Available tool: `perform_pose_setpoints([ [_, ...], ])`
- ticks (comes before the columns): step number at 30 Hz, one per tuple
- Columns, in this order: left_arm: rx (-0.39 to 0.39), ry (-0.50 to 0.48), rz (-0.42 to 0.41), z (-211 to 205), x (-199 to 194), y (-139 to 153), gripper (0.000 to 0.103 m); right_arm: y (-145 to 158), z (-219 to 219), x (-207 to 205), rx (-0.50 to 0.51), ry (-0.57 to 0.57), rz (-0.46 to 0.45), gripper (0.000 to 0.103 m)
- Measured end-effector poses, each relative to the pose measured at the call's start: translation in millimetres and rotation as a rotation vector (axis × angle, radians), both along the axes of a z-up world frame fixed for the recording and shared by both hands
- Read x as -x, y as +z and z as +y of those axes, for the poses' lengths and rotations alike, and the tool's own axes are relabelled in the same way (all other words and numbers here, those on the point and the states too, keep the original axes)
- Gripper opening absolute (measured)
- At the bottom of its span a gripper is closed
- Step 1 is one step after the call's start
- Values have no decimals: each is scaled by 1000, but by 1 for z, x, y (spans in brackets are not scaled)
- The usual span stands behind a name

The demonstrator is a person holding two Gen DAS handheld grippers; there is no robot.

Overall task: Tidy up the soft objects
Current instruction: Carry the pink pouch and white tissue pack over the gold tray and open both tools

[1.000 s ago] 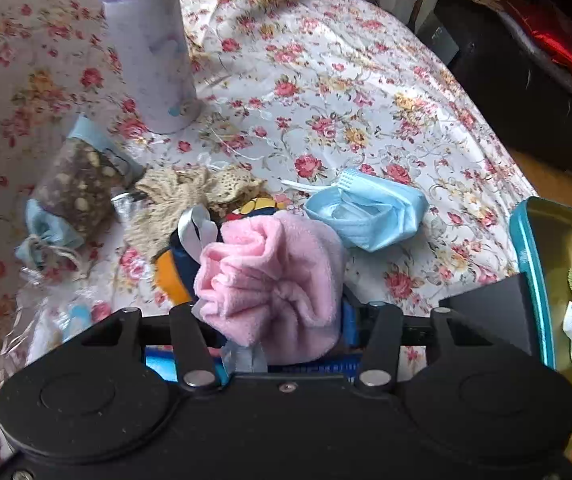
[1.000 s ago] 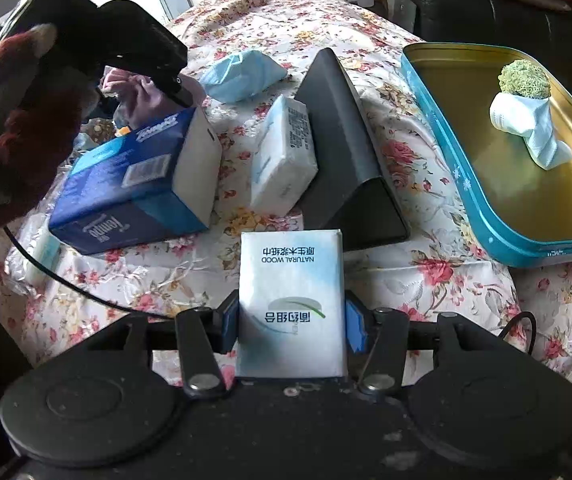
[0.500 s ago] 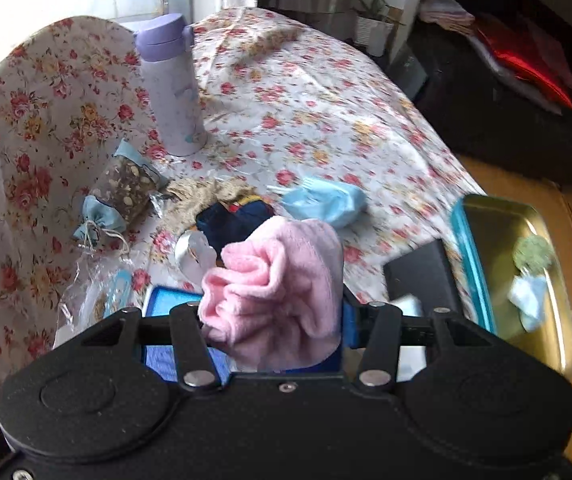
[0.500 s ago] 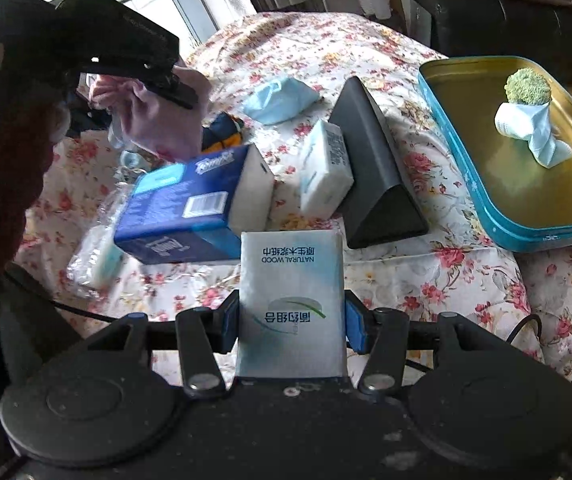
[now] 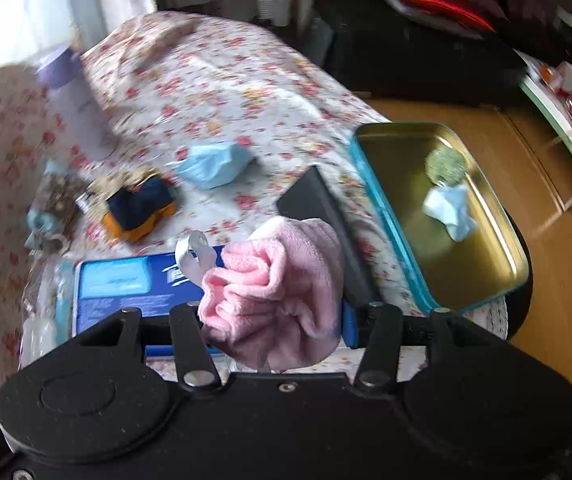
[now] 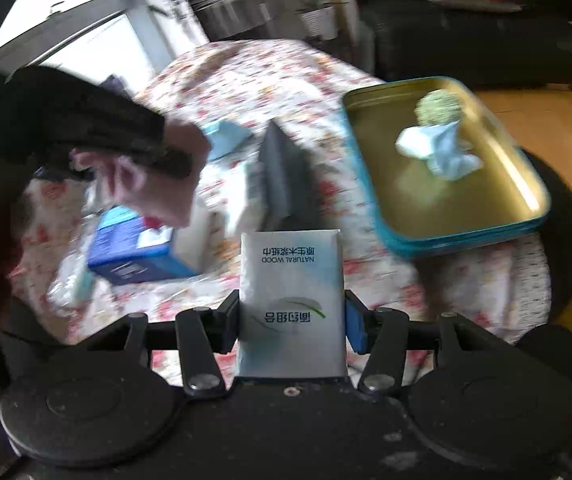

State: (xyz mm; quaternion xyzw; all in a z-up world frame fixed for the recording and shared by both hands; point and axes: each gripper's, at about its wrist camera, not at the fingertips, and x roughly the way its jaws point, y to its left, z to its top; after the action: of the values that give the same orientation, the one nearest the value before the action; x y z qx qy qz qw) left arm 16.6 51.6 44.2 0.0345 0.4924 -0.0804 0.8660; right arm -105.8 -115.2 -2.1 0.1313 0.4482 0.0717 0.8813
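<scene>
The left gripper (image 5: 273,316) is closed on a bunched pink fleece cloth (image 5: 281,292), held above the floral-covered desk (image 5: 221,92) over a blue tissue box (image 5: 125,288). The right gripper (image 6: 292,320) is clamped on a white tissue pack (image 6: 292,300), held upright above the near desk edge. A teal-rimmed metal tray (image 6: 466,236) sits at the desk's right end and holds a green pom-pom (image 6: 438,108) touching a crumpled light-blue mask (image 6: 442,152). A second blue mask (image 5: 213,164) and a black wedge (image 5: 318,208) lie on the cloth.
</scene>
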Motion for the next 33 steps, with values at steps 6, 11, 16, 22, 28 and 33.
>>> perform_pose_setpoints([
  [6, -51, -69, -28, -38, 5, 1, 49, 4, -35, -11, 96, -110, -25, 51],
  [11, -49, -97, -26, -59, 3, 2, 49, 7, -61, -20, 138, -184, -32, 51],
  [16, -45, -119, -20, -77, -7, 3, 49, 8, -83, -28, 144, -242, -30, 51],
  [22, -51, -136, -4, -99, -27, 0, 49, 5, -98, -47, 129, -291, -24, 51],
  [28, -43, -150, 0, -120, -50, 0, 49, 5, -109, -68, 128, -318, -35, 51],
  [33, -4, -162, 0, -135, -70, 2, 49, 8, -115, -82, 133, -339, -50, 51],
])
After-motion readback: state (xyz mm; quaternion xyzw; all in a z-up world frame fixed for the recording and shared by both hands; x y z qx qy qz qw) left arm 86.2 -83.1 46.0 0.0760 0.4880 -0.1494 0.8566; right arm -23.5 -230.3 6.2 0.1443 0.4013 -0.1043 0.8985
